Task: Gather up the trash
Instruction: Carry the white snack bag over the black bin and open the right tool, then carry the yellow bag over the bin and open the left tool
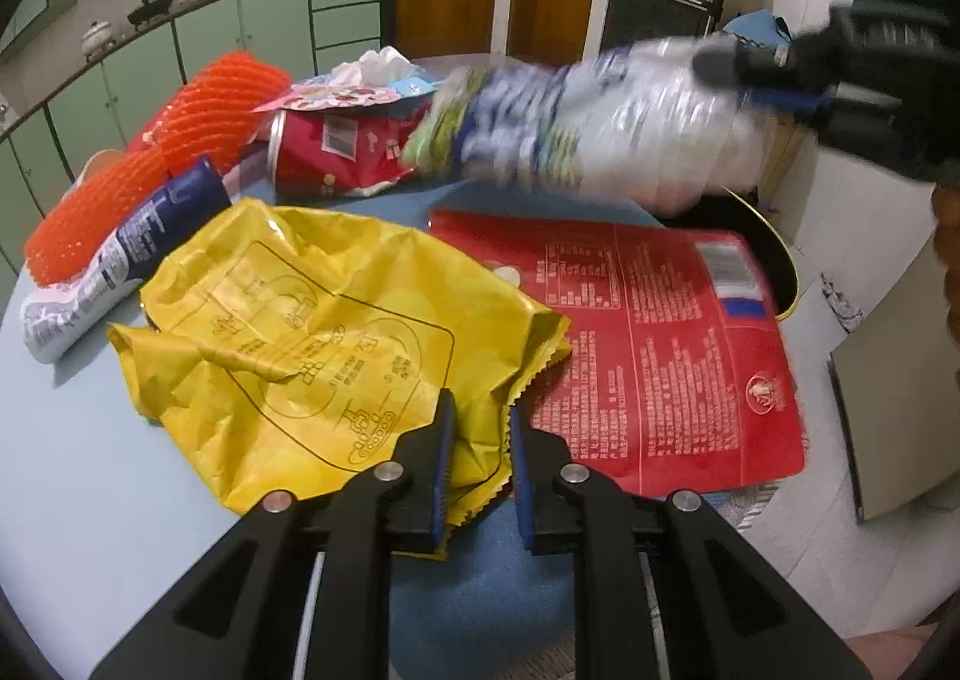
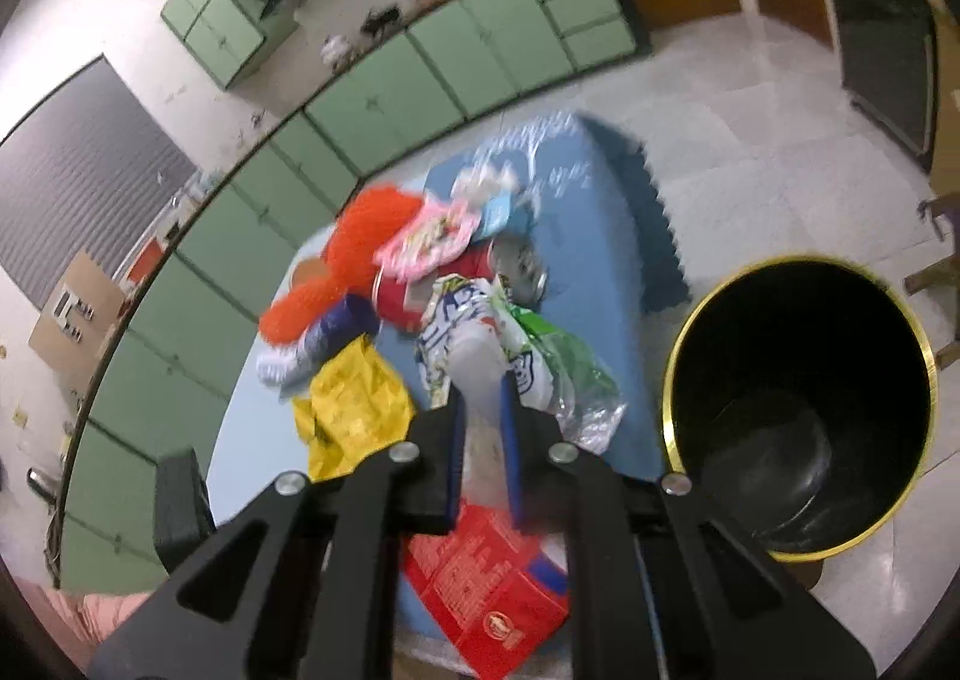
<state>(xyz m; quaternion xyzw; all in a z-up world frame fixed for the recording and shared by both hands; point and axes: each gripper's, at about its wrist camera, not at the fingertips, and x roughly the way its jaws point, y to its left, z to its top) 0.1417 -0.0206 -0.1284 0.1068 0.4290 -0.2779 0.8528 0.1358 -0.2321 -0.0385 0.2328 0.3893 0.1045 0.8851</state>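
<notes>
My left gripper [image 1: 480, 422] is shut on the corner of a crumpled yellow wrapper [image 1: 312, 332] lying on the blue table [image 1: 60, 470]. A flat red packet [image 1: 654, 344] lies just to its right. My right gripper [image 2: 482, 392], seen from outside in the left wrist view [image 1: 762, 74], is shut on a clear plastic bag with blue and green print [image 2: 480, 344] and holds it in the air above the table [image 1: 576, 134]. A black bin with a gold rim [image 2: 798, 410] stands on the floor to the right of the table.
At the table's back lie orange netting [image 1: 198, 110], a blue and white tube [image 1: 120, 260], a red can [image 1: 336, 152], a pink wrapper [image 1: 336, 95] and crumpled white paper [image 1: 378, 62]. Green cabinets [image 2: 384, 92] line the wall. A blue foam mat [image 2: 600, 188] lies on the floor.
</notes>
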